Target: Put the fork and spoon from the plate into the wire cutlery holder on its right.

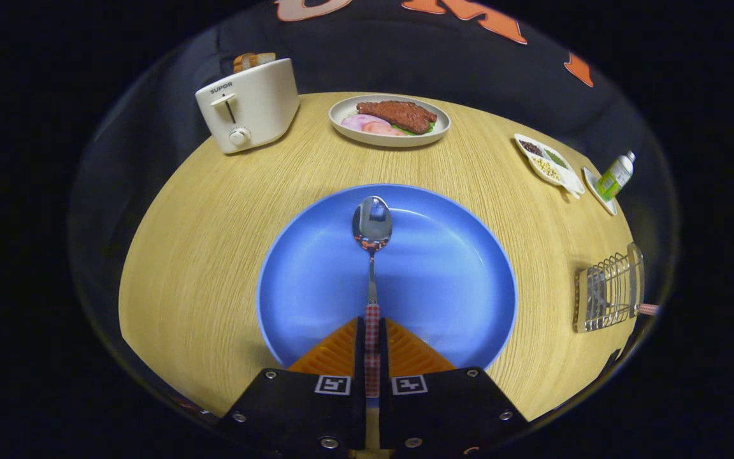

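Table (pixel 214 242) bears the blue plate (pixel 443 274), the wire cutlery holder (pixel 606 293) to its right with a checked handle already poking out, and the spoon (pixel 372 255), its handle clenched between the gripper (pixel 372 344) fingers over the plate, so next comes carrying it right into the holder.

"SUPOR" on the cream toaster (pixel 249 105), bottle (pixel 615 176) label too small to read

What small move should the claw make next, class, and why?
Probably lift the spoon off the blue plate and carry it right toward the wire cutlery holder. The claw is already shut on the checked handle, and a similar handle already pokes out of the holder.
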The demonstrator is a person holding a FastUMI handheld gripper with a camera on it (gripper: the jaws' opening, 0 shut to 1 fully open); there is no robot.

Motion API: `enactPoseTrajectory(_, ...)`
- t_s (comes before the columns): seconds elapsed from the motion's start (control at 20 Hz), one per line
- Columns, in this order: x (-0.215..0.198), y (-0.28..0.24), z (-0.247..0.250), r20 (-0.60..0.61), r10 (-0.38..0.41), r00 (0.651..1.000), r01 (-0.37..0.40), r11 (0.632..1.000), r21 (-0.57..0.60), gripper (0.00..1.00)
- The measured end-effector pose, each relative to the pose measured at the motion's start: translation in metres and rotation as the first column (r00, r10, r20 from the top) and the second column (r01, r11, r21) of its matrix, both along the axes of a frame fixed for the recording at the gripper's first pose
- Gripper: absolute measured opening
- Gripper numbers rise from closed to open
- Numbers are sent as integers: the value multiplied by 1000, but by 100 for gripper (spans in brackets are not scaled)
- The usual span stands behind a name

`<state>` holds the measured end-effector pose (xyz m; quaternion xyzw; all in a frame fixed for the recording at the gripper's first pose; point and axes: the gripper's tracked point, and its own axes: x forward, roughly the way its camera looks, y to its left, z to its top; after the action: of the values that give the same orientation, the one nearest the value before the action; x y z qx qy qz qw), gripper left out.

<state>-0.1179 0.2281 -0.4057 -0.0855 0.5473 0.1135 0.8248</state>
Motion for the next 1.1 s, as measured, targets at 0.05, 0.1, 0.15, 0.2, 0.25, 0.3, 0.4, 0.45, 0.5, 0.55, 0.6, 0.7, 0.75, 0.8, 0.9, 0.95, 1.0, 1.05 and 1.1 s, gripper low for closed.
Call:
enactPoseTrajectory(0.05, 0, 2, 0, -3, 3, 1000, -3, 1000, 5, 8)
enactPoseTrajectory(0.1, 0, 2, 0, -18, -4, 1000, 4, 1000, 26, 6)
enactPoseTrajectory(0.15, -1, 2, 2, -36, -15, 999, 17, 999, 50, 5)
enactPoseTrajectory(0.2, 1, -2, 7, -40, -31, 999, 34, 997, 65, 5)
enactPoseTrajectory(0.25, 4, -9, 13, -35, -40, 999, 42, 997, 68, 5)
enactPoseTrajectory(0.3, 7, -16, 19, -31, -43, 999, 45, 997, 70, 5)
enactPoseTrajectory(0.4, 14, -30, 34, -15, -56, 998, 57, 995, 77, 5)
enactPoseTrajectory(0.45, 14, -38, 41, -20, -62, 998, 64, 995, 83, 5)
enactPoseTrajectory(0.5, 17, -48, 47, -19, -69, 997, 70, 994, 83, 5)
enactPoseTrajectory(0.55, 17, -58, 55, -24, -76, 997, 78, 994, 81, 5)
enactPoseTrajectory(0.6, 19, -68, 65, -24, -87, 996, 88, 992, 89, 5)
enactPoseTrajectory(0.7, 23, -93, 83, -30, -124, 992, 126, 987, 102, 5)
enactPoseTrajectory(0.75, 25, -106, 93, -29, -145, 989, 147, 984, 101, 5)
enactPoseTrajectory(0.8, 26, -122, 103, -26, -165, 986, 166, 981, 102, 5)
enactPoseTrajectory(0.9, 30, -153, 121, -24, -201, 979, 203, 974, 98, 5)
enactPoseTrajectory(0.95, 30, -168, 128, -30, -219, 975, 221, 971, 94, 5)
enactPoseTrajectory(1.0, 29, -182, 133, -45, -234, 971, 238, 967, 95, 5)
enactPoseTrajectory(1.05, 27, -197, 139, -69, -254, 965, 260, 961, 98, 5)
enactPoseTrajectory(1.1, 24, -211, 142, -93, -269, 959, 278, 956, 99, 5)
